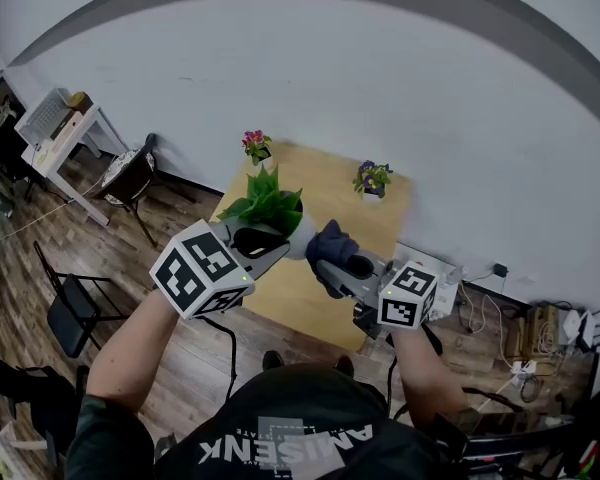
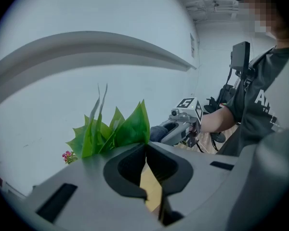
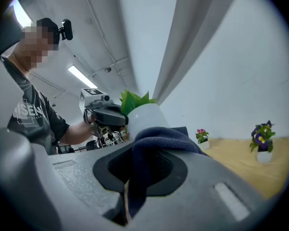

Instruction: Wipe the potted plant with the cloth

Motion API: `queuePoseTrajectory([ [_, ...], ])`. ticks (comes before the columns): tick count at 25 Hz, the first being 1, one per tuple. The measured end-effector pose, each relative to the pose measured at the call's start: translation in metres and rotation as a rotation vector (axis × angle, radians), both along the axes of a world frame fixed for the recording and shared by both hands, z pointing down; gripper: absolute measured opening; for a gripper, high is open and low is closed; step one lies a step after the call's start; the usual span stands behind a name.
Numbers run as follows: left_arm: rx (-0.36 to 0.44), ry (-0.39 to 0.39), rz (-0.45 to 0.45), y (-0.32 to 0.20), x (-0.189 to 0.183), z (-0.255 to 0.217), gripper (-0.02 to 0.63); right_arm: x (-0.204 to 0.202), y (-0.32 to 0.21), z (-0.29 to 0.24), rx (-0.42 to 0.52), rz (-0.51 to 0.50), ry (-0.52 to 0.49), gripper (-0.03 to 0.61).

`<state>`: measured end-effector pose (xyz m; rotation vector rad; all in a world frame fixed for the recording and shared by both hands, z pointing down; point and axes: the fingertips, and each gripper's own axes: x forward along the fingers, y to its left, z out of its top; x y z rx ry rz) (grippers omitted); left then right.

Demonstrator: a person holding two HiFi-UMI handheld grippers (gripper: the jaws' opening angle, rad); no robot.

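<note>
Head view: potted plant (image 1: pixel 270 206), green leaves in a white pot, is over the near part of the wooden table (image 1: pixel 325 183), between the two grippers.
Left gripper (image 1: pixel 276 242): jaws nearly together, pinched on the pot's thin rim just under the leaves. The right gripper view shows the clamp.
Right gripper (image 1: pixel 332 264): jaws clamped on a dark blue cloth (image 1: pixel 332 242), with a fold bulging past the tips.
Cloth contact: bunched up against the pot's side facing the right gripper.
Pot base: hidden behind the cloth, can't tell if it rests on the table.
Background: pink-flowered pot (image 1: pixel 257 146) at the table's far left edge, purple-flowered pot (image 1: pixel 372 178) at far right, well apart.
</note>
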<state>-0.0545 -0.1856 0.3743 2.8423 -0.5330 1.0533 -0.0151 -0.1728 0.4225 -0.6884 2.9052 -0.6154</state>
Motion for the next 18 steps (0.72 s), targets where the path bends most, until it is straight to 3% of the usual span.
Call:
queuePoseTrajectory([
  [7,0.039,-0.034,-0.011,0.0,-0.003,0.005,0.011,0.01,0.002,0.015,-0.028,0.022,0.016,0.044],
  [13,0.111,-0.116,-0.023,-0.009,-0.009,0.024,0.012,0.026,0.002,-0.006,0.02,0.057,-0.001,0.044],
  [16,0.107,-0.15,-0.031,-0.015,-0.013,0.046,0.012,0.035,0.002,-0.024,0.052,0.091,-0.001,0.044],
  [18,0.085,-0.121,-0.039,-0.014,-0.012,0.056,0.012,0.039,0.004,-0.032,0.067,0.125,0.019,0.046],
])
